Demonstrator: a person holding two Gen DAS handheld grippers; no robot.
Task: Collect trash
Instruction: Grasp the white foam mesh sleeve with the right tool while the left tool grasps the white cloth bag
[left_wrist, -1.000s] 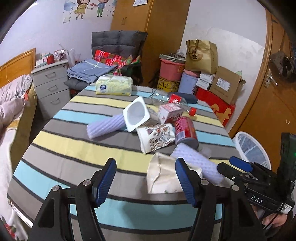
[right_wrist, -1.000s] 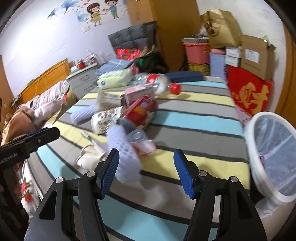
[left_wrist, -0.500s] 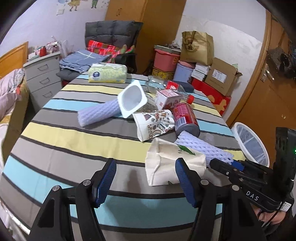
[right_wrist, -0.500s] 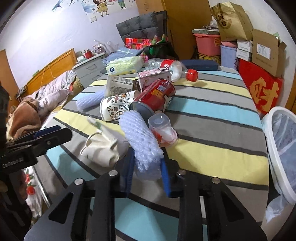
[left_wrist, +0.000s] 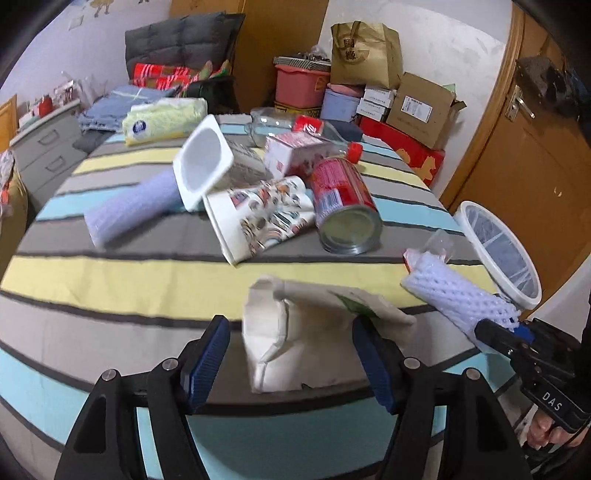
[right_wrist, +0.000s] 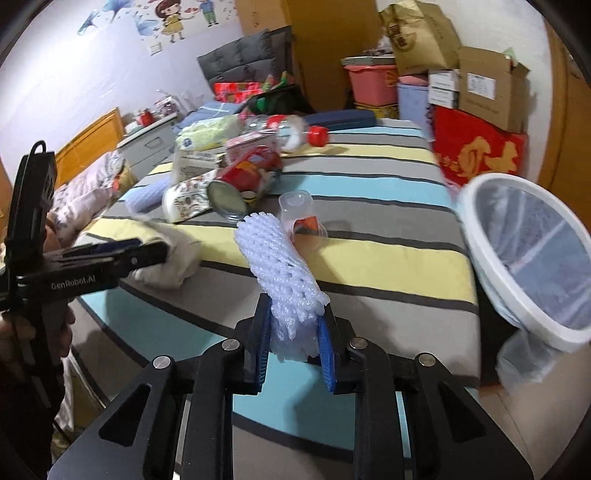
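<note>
My right hand-held gripper (right_wrist: 293, 352) is clamped on the near end of the white foam net sleeve (right_wrist: 279, 266), whose far end juts up over the striped desk (right_wrist: 388, 254). It looks featherlight and squashy, so I judge the end grip enough, though it may flop. My left hand-held gripper (left_wrist: 291, 363) stands apart around the crumpled white paper bag (left_wrist: 314, 347), not yet pressing. That bag should crush easily; I'd pinch its middle. The lined bin (right_wrist: 532, 258) waits beside the desk.
</note>
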